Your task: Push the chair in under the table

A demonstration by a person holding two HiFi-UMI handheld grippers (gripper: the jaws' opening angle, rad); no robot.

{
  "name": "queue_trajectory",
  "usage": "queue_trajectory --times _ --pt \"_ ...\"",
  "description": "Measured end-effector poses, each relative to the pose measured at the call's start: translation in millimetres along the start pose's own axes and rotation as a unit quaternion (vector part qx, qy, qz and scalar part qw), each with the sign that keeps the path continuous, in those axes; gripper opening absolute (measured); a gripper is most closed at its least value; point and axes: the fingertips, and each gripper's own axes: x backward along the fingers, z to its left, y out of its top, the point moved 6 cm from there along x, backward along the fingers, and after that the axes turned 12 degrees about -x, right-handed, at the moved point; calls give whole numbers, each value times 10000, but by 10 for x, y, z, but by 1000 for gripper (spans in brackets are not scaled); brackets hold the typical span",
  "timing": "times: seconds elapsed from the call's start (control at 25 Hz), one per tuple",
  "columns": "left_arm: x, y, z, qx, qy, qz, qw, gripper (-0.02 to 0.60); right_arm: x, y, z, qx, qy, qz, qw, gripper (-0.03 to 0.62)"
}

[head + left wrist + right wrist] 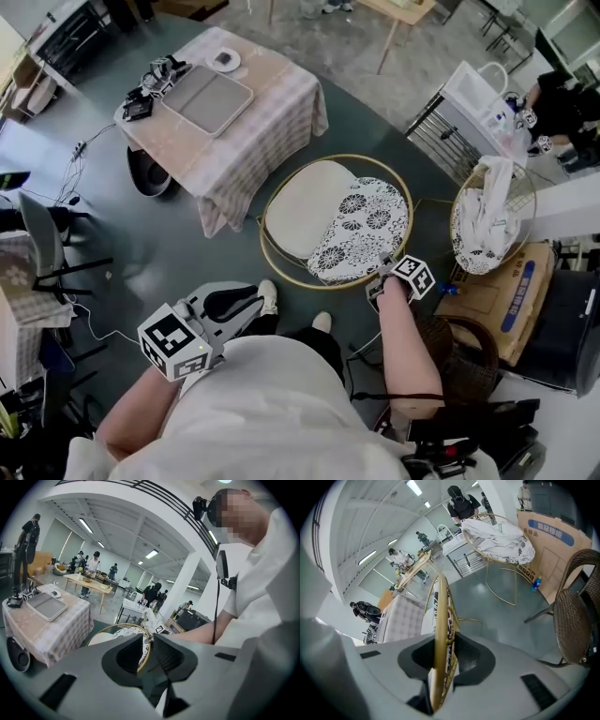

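Head view: right gripper (382,279) is clamping the gold wire rim of the round chair w/ cream cushion and b&w floral cover (305,211), which is standing just beside the table draped in pink checked cloth (272,112), not under it. Meanwhile left gripper (242,302) is hovering by the person's torso, jaws nearly together, empty.

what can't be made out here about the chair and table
Round gold-rimmed chair: legs hidden beneath its seat, head view.
Checked-cloth table: space underneath covered by the hanging cloth, every view.
Dark gadgets on the table's far corner: too small to identify, head view.
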Motion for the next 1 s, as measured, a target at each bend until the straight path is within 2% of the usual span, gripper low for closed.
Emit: queue_trajectory --times 0.56,0.8,1.0 --pt "849 -274 561 451 894 -128 9949 64 -839 -658 1324 51 263 132 9996 107" --pt "1094 -340 679 500 1054 -195 9930 64 -973 -752 1582 194 231 188 9994 112" --pt "1102 -367 724 469 970 -224 9939 63 -985 -745 1601 465 361 255 9979 115"
